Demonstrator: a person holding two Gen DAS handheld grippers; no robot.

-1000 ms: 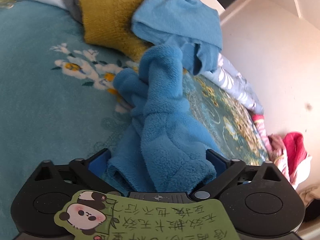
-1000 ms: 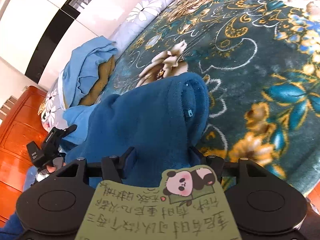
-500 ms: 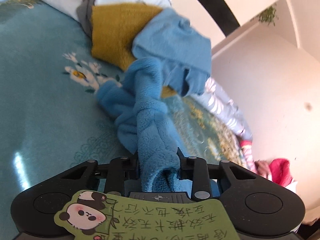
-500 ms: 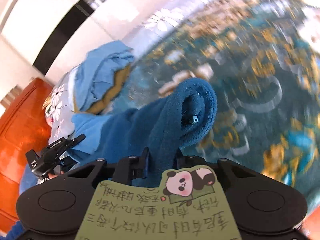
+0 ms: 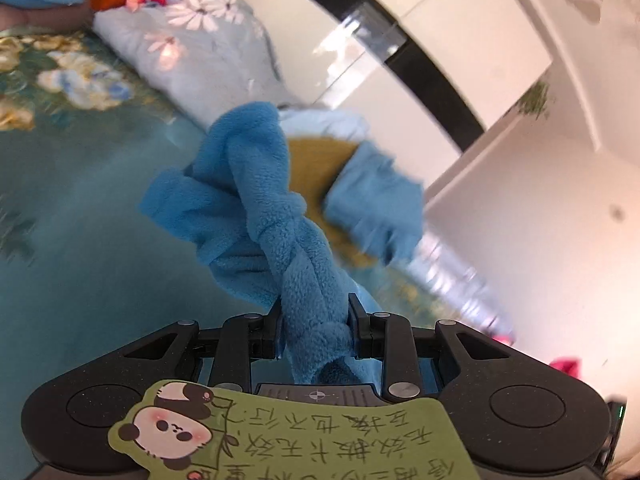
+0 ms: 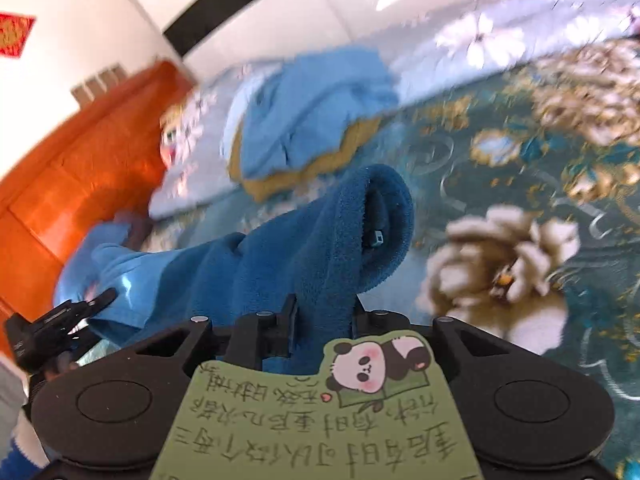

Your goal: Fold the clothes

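Observation:
A blue fleece garment (image 5: 280,216) hangs bunched and twisted above the bed. My left gripper (image 5: 314,320) is shut on one end of it, fingers pressed into the fabric. In the right wrist view the same fleece (image 6: 320,248) looks darker and folds over in a loop with a small zip pull showing. My right gripper (image 6: 322,312) is shut on that end. The fleece stretches to the left, where my left gripper (image 6: 100,300) shows small and partly hidden by fabric.
A pile with a mustard sweater (image 5: 316,160) and a light blue garment (image 5: 376,200) lies behind on the teal floral bedspread (image 5: 80,240). A pale floral pillow (image 5: 200,48) lies by the wall. An orange wooden headboard (image 6: 80,168) stands at the left.
Both grippers went from open around the fleece to shut on it. They have lifted it off the bed, and both views have swung towards the wall and headboard.

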